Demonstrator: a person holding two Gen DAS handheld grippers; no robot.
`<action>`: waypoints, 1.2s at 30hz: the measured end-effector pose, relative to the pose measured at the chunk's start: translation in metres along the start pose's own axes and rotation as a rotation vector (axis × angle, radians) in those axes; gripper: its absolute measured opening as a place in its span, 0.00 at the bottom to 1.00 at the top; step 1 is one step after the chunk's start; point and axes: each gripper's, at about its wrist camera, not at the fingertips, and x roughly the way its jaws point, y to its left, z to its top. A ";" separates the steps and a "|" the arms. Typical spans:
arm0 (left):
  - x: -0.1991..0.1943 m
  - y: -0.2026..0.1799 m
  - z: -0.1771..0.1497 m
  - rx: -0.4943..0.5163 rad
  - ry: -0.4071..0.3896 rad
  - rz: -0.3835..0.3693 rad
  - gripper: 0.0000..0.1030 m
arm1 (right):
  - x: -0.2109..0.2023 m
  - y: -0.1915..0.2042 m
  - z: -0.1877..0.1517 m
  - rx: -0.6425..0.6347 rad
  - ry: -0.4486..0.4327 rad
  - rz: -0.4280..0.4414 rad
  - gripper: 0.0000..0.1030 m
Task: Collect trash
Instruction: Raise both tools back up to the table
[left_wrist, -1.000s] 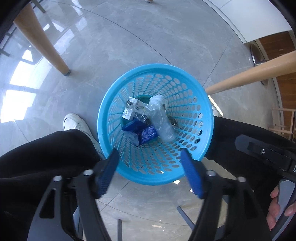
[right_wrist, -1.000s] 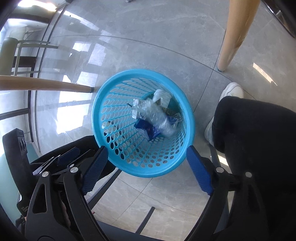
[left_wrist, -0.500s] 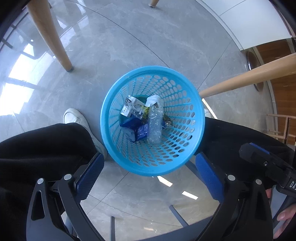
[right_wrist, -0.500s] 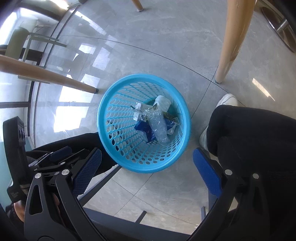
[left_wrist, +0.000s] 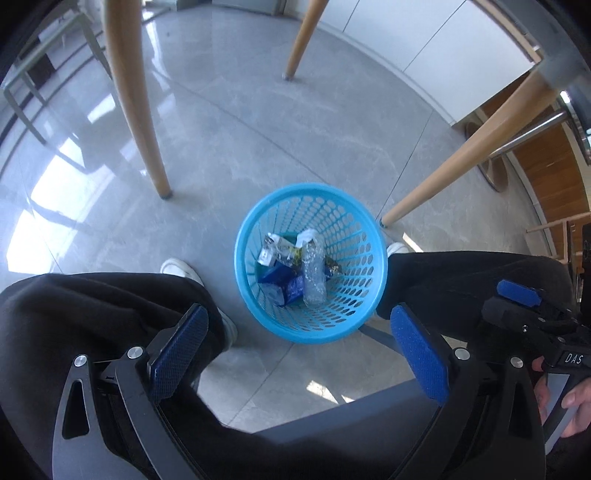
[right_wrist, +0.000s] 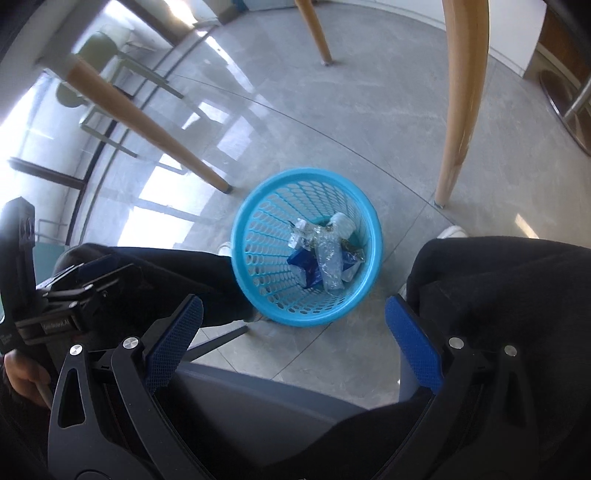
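A blue perforated trash basket (left_wrist: 354, 325) (right_wrist: 258, 295) stands on the grey floor between a seated person's legs. Inside lie a crushed clear plastic bottle (left_wrist: 314, 269) (right_wrist: 330, 262), blue wrappers (left_wrist: 284, 286) (right_wrist: 306, 264) and a silvery packet (left_wrist: 271, 249) (right_wrist: 301, 232). My left gripper (left_wrist: 299, 343) hangs well above the basket's near rim, open, with nothing between its blue pads. My right gripper (right_wrist: 293, 339) is likewise high above the near rim, open and empty. Each gripper shows at the edge of the other's view.
Wooden table legs (left_wrist: 136, 110) (right_wrist: 461, 103) stand around the basket. The person's black trouser legs (left_wrist: 92, 306) (right_wrist: 509, 288) flank it, with white shoes (left_wrist: 177, 267) on the floor. A dark chair seat edge (left_wrist: 332, 417) lies below the grippers.
Both grippers have risen away from the basket, which now looks smaller and farther below. Their jaws have spread wider. The trash stays in the basket.
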 end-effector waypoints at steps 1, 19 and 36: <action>-0.010 0.000 -0.003 0.004 -0.022 0.002 0.94 | -0.009 0.003 -0.004 -0.019 -0.018 0.017 0.92; -0.162 -0.022 -0.040 0.052 -0.304 0.027 0.94 | -0.188 0.078 -0.044 -0.429 -0.296 0.047 0.92; -0.244 -0.078 0.030 0.128 -0.479 0.064 0.94 | -0.281 0.097 0.041 -0.479 -0.447 0.116 0.92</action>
